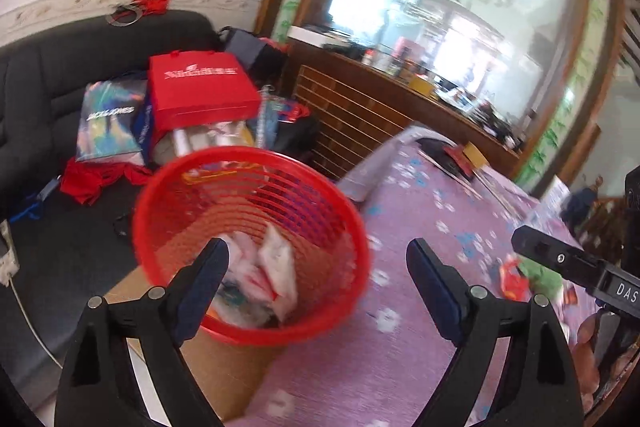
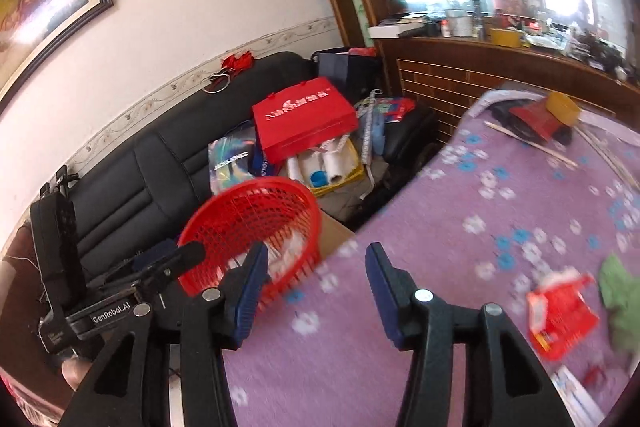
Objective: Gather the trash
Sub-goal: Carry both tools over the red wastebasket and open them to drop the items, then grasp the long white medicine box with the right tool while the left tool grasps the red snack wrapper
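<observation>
Jaws of both grippers, left (image 1: 318, 259) and right (image 2: 318, 267), stand apart, empty. Red mesh wastebasket (image 1: 200, 203), holding white wrappers (image 1: 276, 263), sits on a cardboard box beside the table's (image 2: 460, 227) left edge; a red wrapper (image 2: 560, 315) lies near its right edge.

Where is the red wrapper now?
In the right wrist view, the red wrapper lies at lower right on the purple tablecloth, beside a green scrap.
</observation>
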A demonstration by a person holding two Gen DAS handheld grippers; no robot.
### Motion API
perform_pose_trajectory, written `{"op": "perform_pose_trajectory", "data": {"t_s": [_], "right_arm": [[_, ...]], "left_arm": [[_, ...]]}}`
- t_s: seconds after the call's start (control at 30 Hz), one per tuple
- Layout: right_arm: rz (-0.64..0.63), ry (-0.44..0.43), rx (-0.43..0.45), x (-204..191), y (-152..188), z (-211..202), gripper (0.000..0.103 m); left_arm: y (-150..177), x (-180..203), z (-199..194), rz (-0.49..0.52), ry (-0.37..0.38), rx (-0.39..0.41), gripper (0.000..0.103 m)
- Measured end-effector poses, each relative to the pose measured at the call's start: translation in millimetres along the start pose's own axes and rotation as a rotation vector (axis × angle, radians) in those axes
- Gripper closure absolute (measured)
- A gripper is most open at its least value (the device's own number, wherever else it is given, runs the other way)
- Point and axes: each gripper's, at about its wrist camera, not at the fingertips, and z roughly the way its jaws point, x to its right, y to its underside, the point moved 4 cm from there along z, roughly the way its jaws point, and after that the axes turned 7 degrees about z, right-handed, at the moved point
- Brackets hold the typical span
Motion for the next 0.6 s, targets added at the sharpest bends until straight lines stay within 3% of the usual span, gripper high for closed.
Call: {"op": "perform_pose_trajectory", "data": {"t_s": [0.2,0.3,0.43,0.5,0.6], "right_arm": [[0.046,0.096,0.031,59.2,46.3,-64.4,0.047],[0.092,0.151,0.005,101.8,55.3,-90.4,0.046],[0.154,0.168,-0.077,154.3,53.6,-100.7,0.043],[0.172,0.128,-0.135,172.0,55.0,-95.6,0.041],[0.17,0.206,-0.141,191.3,55.3,-90.1,0.041]], "left_arm": [[31.4,107.1,11.6,0.227,0.093,-0.052,0.013],[46.0,150.7,23.0,0.288,0.145,-0.103,0.013],[59.3,198.9,26.8,0.357,0.216,-0.133,0.013],[65.1,215.8,25.3,0.398,0.232,-0.146,0.013],[73.9,231.7,24.6,0.435,0.26,-0.182,0.013]]}}
